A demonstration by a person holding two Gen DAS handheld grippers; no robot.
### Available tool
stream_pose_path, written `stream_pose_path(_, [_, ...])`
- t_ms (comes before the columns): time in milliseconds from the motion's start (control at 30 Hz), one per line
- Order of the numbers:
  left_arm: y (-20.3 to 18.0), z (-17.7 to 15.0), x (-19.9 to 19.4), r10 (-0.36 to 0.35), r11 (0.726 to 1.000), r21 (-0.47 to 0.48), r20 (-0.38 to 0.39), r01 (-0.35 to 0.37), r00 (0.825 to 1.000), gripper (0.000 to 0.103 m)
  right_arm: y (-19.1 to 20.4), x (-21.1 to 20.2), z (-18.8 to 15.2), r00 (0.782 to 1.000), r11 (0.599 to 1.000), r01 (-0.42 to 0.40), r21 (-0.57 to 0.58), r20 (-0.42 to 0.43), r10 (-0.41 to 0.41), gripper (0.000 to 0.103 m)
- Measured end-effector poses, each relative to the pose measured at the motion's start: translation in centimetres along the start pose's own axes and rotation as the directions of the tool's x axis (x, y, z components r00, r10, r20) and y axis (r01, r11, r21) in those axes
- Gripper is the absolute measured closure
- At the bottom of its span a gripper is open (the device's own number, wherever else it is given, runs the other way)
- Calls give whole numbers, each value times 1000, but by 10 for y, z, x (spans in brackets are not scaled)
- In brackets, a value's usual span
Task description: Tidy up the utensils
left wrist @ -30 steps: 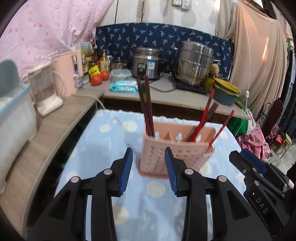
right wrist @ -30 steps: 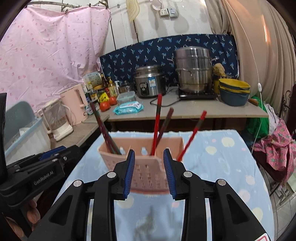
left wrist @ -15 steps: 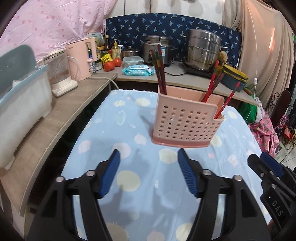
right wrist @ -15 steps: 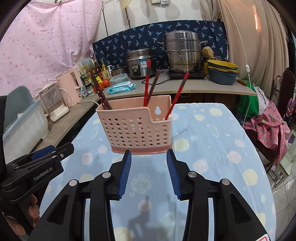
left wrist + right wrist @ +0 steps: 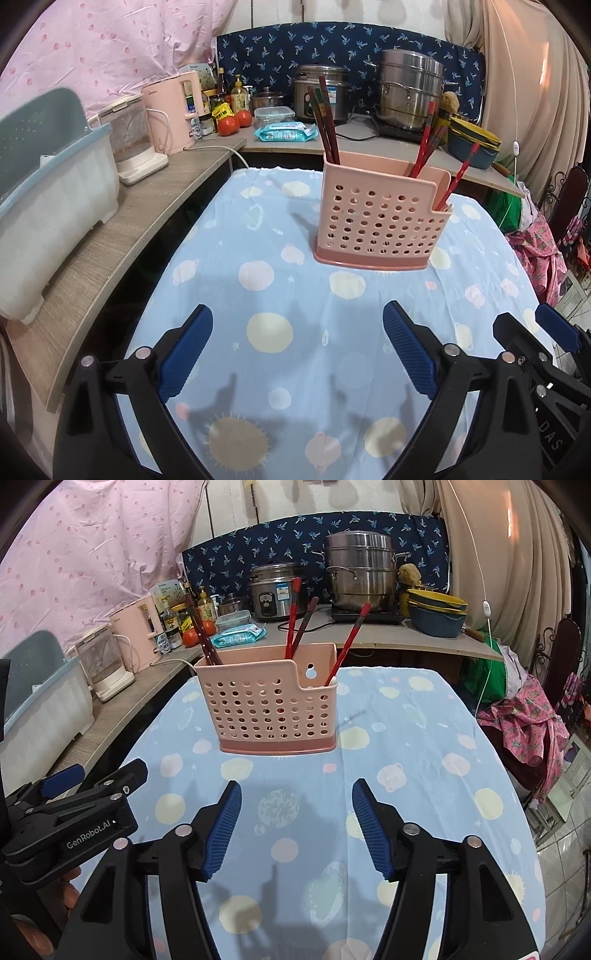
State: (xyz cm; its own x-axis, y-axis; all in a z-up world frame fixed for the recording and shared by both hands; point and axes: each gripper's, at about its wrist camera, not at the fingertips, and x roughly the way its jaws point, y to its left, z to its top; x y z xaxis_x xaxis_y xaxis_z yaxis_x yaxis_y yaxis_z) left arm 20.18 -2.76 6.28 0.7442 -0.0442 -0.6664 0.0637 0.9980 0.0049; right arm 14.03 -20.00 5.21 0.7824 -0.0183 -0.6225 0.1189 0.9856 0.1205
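Left wrist view shows the left gripper point(image 5: 297, 332) spread wide and empty, jaws just opened, the right gripper point(image 5: 296, 812) likewise parted and empty, and the pink utensil holder point(image 5: 380, 216) with chopsticks point(image 5: 325, 122) upright on the tablecloth point(image 5: 295, 369) at twelve o'clock, well apart.

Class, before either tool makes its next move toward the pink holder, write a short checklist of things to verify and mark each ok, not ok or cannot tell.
1. Left tool empty, jaws just been opening: ok.
2. Right tool empty, jaws just been opening: ok.
3. Holder upright on the cloth: ok.
4. All chopsticks stand inside the holder, none on the cloth: ok.
5. Chopsticks sorted by colour: dark ones at the left end, red ones to the right; compartments cannot tell.
6. Both tools clear of the holder: ok.
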Motion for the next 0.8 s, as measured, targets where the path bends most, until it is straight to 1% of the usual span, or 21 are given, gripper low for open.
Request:
stream_pose_path(33, [1, -1, 0, 1, 1000, -1, -3, -1, 1000, 12, 0, -1, -1, 1000, 1000, 1, 1, 1, -1, 37])
stream_pose_path(67, [1, -1, 0, 1, 1000, -2, -4, -1, 1000, 11, 1, -2, -2, 1000, 1000, 2, 1, 1, -2, 33])
stream_pose_path(100, [2, -2, 0, 1, 1000, -5, -6, -1, 1000, 11, 0, -1, -2, 1000, 1000, 2, 1, -1, -2, 26])
stream_pose_path(167, [1, -3, -1, 1, 1000, -4, -7, -1, 1000, 10, 1, -2, -4, 1000, 1000, -3, 0, -11, 3, 18])
stream_pose_path(233, [1, -4, -2, 6, 1000, 1, -9, -6, 1000, 10, 3, -3, -6, 1000, 1000, -3, -2, -13, 3, 18])
stream_pose_path(367, [3, -6, 0, 14, 1000, -11, -20, -15, 1000, 10, 8, -5, -7, 999, 999, 33, -28, 3, -33, 16])
stream_pose_path(467, [5, -7, 1, 13, 1000, -17, -28, -13, 1000, 10, 7, -7, -9, 999, 999, 35, -24, 5, -34, 6])
stream_pose_path(633, [4, -7, -1, 26, 1000, -9, -22, -26, 999, 9, 8, -7, -9, 999, 999, 38, -27, 3, -38, 6])
stream_pose_path(800, [3, -7, -2, 47, 999, -7, -16, -48, 999, 9, 9, -7, -11, 998, 998, 60, -36, 9, -59, 6])
